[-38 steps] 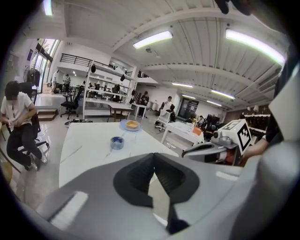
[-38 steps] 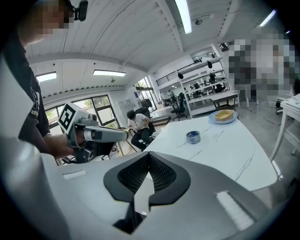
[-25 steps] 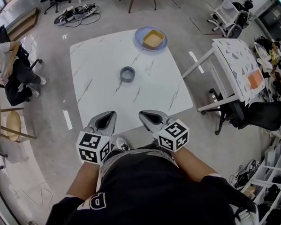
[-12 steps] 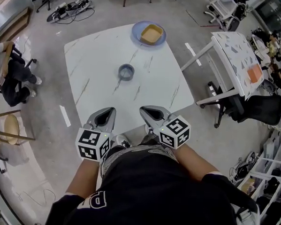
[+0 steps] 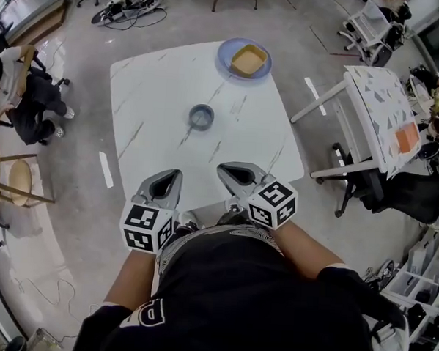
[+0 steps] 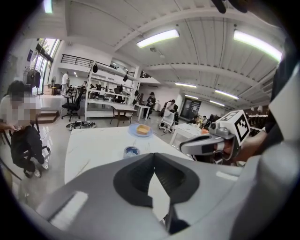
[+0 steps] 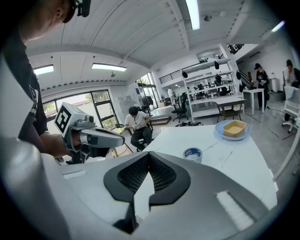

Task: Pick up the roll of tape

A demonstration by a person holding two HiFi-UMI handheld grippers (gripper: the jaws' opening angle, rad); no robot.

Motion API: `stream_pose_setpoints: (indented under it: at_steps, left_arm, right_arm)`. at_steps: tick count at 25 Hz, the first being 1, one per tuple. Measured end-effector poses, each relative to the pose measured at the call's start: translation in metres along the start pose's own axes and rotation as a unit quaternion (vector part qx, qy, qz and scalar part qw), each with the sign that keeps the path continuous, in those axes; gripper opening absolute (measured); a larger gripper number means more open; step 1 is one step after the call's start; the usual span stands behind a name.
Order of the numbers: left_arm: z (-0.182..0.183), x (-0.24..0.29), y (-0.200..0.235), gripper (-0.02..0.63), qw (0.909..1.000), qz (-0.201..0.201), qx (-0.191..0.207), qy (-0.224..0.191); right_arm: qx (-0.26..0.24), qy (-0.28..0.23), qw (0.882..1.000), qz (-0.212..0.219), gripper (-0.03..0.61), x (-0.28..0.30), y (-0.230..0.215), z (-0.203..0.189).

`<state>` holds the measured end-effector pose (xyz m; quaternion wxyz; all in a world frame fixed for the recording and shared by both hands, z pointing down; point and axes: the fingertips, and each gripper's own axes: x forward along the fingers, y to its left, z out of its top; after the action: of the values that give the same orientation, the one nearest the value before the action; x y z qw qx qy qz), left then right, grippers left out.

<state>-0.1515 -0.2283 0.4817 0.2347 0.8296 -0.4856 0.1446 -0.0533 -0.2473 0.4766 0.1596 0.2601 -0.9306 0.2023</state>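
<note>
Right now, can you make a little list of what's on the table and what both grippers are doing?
table: white, marbled
tape: lying flat near the middle, untouched
plate: blue, far side, with a yellow dish on it
left gripper: shut, empty, by the near edge
right gripper: shut, empty, by the near edge

We see the roll of tape (image 5: 201, 116), a small blue-grey ring, lying flat near the middle of the white marble tabletop (image 5: 148, 138), with its hole facing up.
</note>
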Motion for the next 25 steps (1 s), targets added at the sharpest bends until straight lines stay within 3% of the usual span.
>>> stream_pose_setpoints:
  at_steps: [14,25]
  left_arm:
    - [0.011,0.021,-0.019,0.058,0.9991,0.04,-0.009,0.0]
    - [0.018,0.027,-0.02,0.058,0.9991,0.043,-0.001,0.001]
  right_arm:
    - [-0.009,0.005,0.999,0.045,0.0,-0.001,-0.034,0.011]
    - [-0.012,-0.003,0.999,0.045,0.002,0.005,-0.041,0.016]
